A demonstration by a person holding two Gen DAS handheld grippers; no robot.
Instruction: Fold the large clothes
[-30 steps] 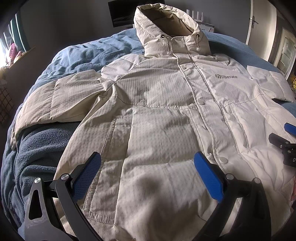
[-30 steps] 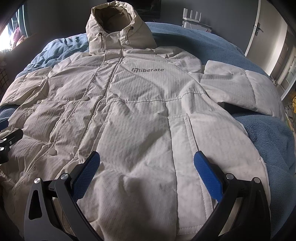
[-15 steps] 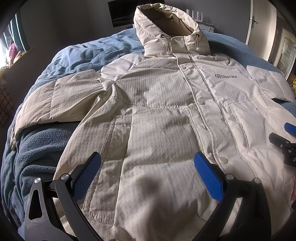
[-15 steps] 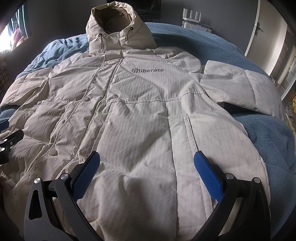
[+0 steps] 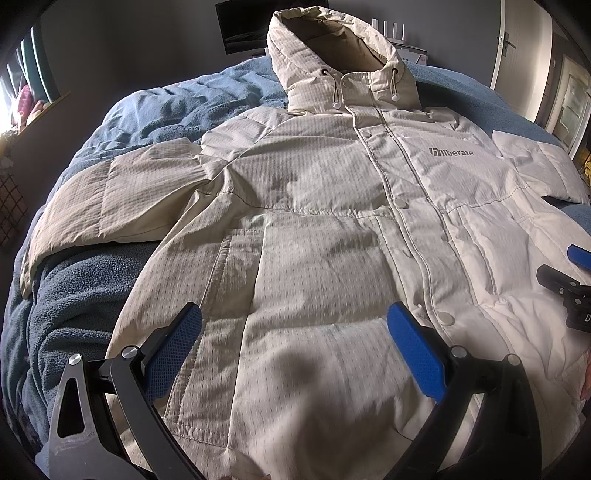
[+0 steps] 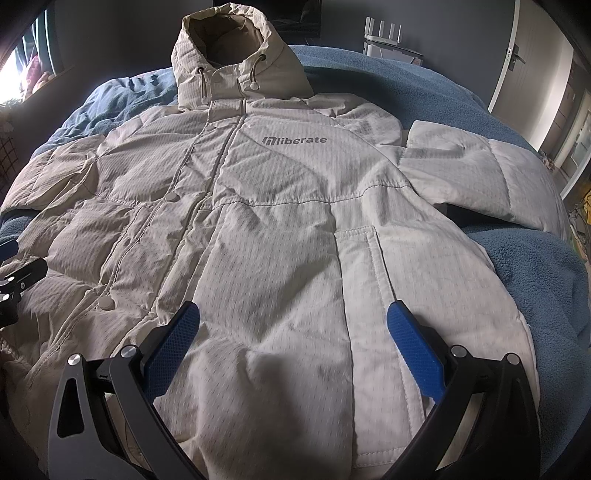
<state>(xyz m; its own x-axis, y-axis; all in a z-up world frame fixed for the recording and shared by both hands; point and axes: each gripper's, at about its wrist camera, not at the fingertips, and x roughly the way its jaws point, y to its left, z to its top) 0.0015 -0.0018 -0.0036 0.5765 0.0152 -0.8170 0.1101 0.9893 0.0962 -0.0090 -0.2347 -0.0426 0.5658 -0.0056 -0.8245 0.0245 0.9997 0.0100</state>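
Note:
A cream hooded puffer jacket [image 5: 314, 229] with a "liberate" logo lies face up and spread flat on the bed, hood at the far end, both sleeves out to the sides. It also fills the right wrist view [image 6: 280, 229]. My left gripper [image 5: 293, 332] is open and empty, hovering over the jacket's lower left panel near the hem. My right gripper [image 6: 293, 330] is open and empty over the lower right panel. Each gripper's tip shows at the edge of the other's view.
A blue fleece blanket [image 5: 77, 295] covers the bed [image 6: 546, 288] under the jacket. A window is at the far left, a dark screen [image 5: 242, 26] on the back wall, a white router [image 6: 382, 31] behind the bed, and a door [image 6: 517, 55] at the right.

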